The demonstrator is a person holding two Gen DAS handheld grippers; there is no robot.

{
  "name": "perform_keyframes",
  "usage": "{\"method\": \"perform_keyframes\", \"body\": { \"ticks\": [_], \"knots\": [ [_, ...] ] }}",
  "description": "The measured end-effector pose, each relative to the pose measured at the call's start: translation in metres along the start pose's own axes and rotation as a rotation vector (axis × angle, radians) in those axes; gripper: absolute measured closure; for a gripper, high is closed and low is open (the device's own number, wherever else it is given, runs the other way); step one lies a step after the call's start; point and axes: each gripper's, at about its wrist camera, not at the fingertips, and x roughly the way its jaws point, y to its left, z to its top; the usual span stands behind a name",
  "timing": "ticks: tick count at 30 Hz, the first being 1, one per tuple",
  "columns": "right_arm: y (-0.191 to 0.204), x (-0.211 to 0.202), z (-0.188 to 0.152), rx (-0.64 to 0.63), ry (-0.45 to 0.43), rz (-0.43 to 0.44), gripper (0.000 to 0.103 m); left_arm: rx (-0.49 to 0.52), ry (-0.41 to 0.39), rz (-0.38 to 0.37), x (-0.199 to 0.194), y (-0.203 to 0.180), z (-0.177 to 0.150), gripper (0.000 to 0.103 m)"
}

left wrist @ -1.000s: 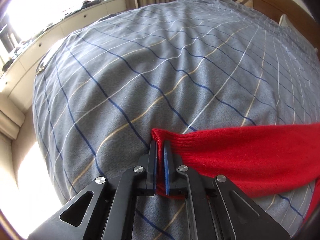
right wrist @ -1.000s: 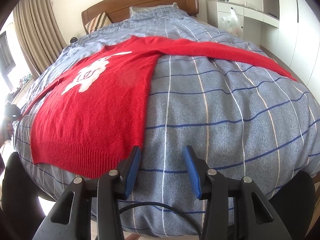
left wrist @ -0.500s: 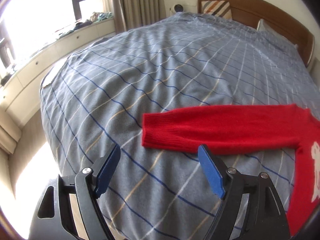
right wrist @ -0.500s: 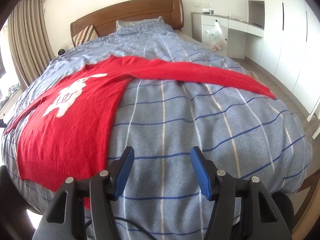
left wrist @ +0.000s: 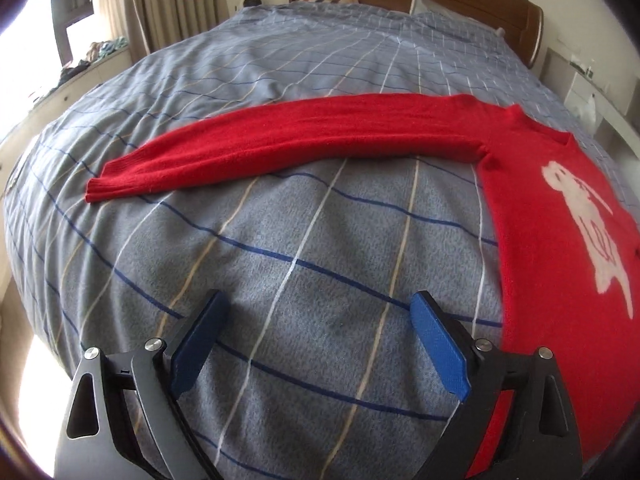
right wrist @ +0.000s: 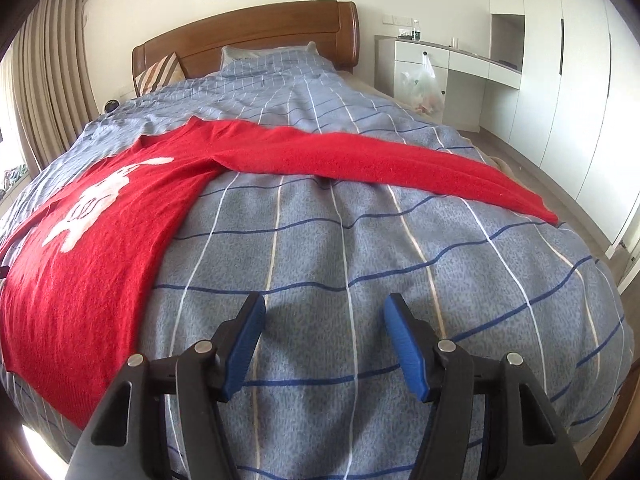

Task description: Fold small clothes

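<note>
Red sweater (left wrist: pixel 560 248): spread flat on the bed's checked duvet (left wrist: pixel 304 240), both sleeves outstretched; no fold visible yet.
Left gripper (left wrist: pixel 316 344): jaws apart, empty; sleeve ahead, body at right.
Right gripper (right wrist: pixel 322 340): jaws apart, empty; body at left, sleeve ahead.

Left gripper (left wrist: pixel 316 322), right gripper (right wrist: pixel 324 324) agape

No readable text, labels or numbers were seen. The red sweater (right wrist: pixel 100 248) bore only a white figure motif (right wrist: pixel 100 204), its inner marks illegible.
</note>
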Motion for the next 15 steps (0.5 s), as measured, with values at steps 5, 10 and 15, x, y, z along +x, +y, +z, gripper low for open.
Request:
{"method": "perform_keyframes", "body": {
  "ticks": [5,10,15],
  "knots": [
    [0.0,0.004,-0.002,0.004,0.007,-0.002,0.037,-0.002,-0.027,0.013,0.002,-0.001,-0.009,0.001],
    [0.001,0.007,-0.003,0.003,0.01,-0.002,0.035,-0.013,-0.032,0.002,0.004,0.001,-0.013,0.0],
    [0.003,0.008,-0.003,-0.001,0.011,-0.003,0.032,-0.014,-0.044,-0.011,0.003,0.003,-0.015,0.0]
  ]
}}
